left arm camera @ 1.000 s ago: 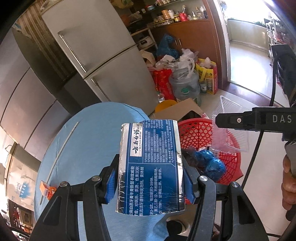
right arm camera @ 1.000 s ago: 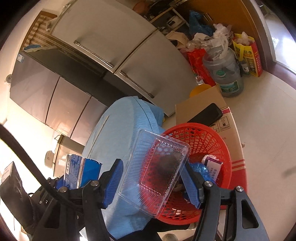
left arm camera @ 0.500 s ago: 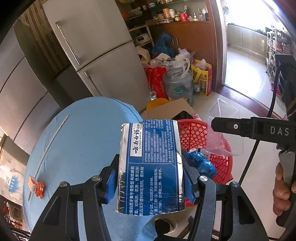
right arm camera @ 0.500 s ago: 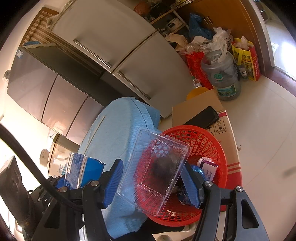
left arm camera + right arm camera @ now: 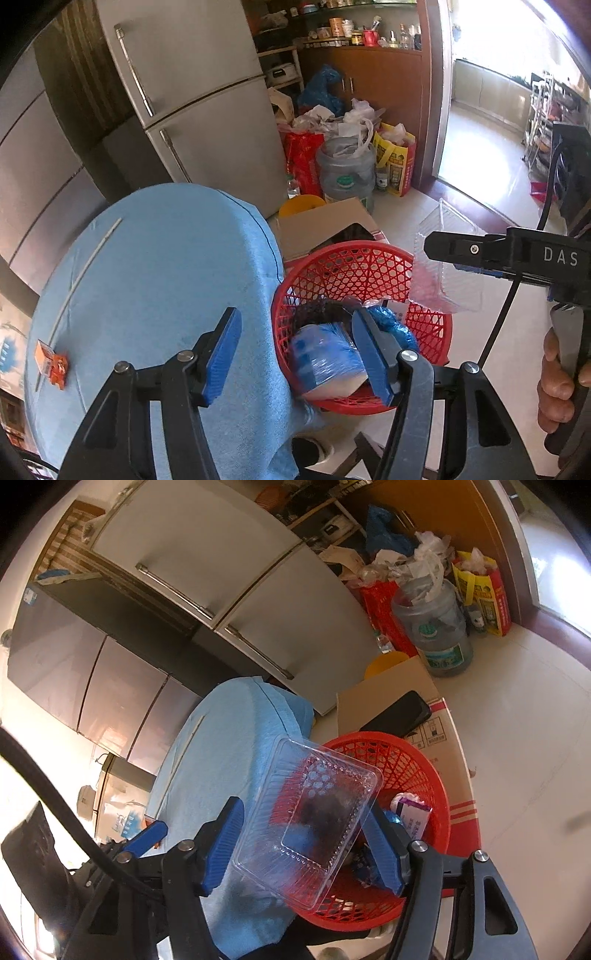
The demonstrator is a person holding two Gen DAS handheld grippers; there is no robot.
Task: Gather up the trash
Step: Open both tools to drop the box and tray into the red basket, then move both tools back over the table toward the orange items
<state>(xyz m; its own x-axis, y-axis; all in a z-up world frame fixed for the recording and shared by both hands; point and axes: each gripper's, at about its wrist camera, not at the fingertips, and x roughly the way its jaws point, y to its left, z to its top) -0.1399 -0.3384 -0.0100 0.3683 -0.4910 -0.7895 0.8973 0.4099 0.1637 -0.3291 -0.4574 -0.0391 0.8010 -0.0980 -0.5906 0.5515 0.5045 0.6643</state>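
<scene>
My left gripper (image 5: 295,354) is open and empty above the near rim of the red mesh basket (image 5: 428,343). The blue and silver carton (image 5: 328,363) lies blurred in the basket below it, among blue wrappers. My right gripper (image 5: 308,840) is shut on a clear plastic tray (image 5: 314,823) and holds it tilted over the basket (image 5: 436,801). In the left wrist view the tray (image 5: 447,273) hangs over the basket's far right rim. A small orange box (image 5: 51,362) and a thin white stick (image 5: 86,262) lie on the blue round table (image 5: 155,280).
The basket stands on the floor beside a cardboard box (image 5: 325,225) with a black phone (image 5: 397,716) on it. Behind are a water jug (image 5: 343,173), red and yellow bags and a fridge (image 5: 207,110). A doorway opens at the right.
My left gripper has opened and let go of the blue carton, which has dropped into the basket. The right gripper still holds the clear tray over the basket.
</scene>
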